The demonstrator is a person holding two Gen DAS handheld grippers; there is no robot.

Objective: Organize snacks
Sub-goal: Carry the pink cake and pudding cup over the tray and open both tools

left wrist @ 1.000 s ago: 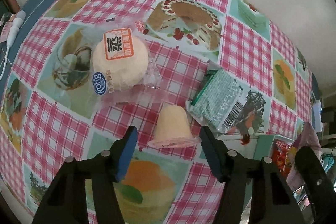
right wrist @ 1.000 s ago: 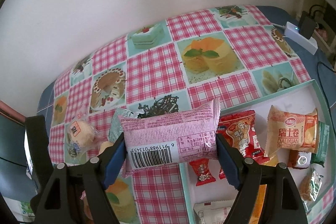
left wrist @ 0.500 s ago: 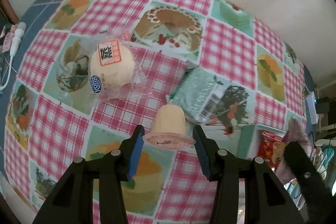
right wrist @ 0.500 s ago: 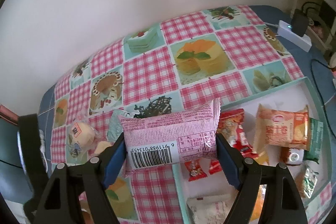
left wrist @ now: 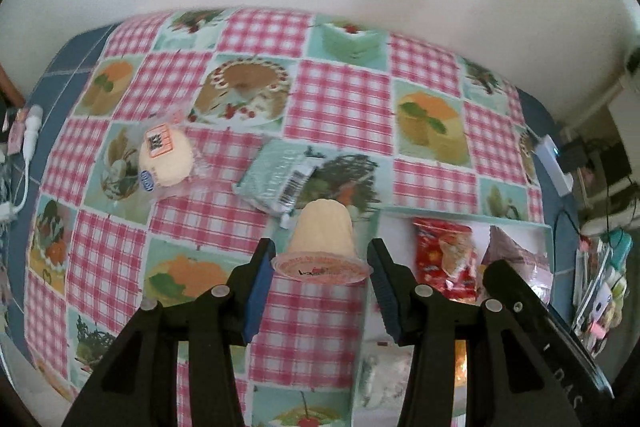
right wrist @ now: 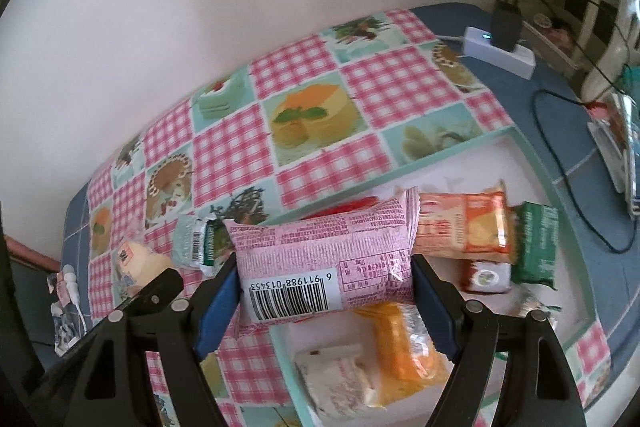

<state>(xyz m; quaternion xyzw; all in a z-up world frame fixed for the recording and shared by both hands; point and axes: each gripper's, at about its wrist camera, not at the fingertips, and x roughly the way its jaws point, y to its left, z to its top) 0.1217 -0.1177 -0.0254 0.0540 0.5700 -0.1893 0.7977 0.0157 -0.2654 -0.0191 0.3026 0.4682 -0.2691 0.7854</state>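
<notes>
Lifted off the checked tablecloth (left wrist: 332, 95) since a second ago, the jelly cup (left wrist: 322, 247) now hangs clamped at its rim in the left gripper (left wrist: 320, 267), near the tray (left wrist: 520, 223). From the right wrist, the right gripper (right wrist: 325, 279) clamps the pink packet (right wrist: 324, 259), now above the tray's (right wrist: 576, 239) snacks

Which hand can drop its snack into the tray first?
Probably the right hand-held gripper. Its pink crinkly snack packet already hangs over the white tray with the mint-green rim. The left hand-held gripper, gripping a pale-yellow plastic jelly cup, sits beside the tray's rim.
</notes>
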